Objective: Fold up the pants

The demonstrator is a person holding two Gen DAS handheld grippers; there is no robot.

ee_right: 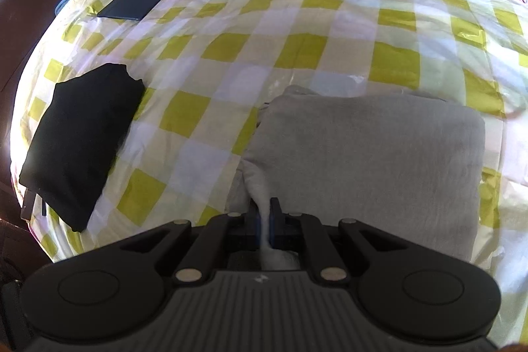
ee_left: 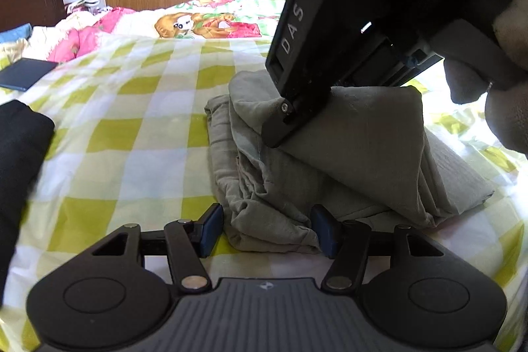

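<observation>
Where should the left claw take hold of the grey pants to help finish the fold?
Grip the bunched near edge of the grey pants, coming in low along the bed. The open left claw already straddles it; the right claw holds the upper layer.

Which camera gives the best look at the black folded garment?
The right wrist view: the black folded garment lies whole on the checked sheet. In the left wrist view only a blurred part shows at the left edge.

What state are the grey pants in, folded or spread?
Folded, not finished: the grey pants lie in stacked layers, with the right gripper shut on an edge, holding the top layer raised.
</observation>
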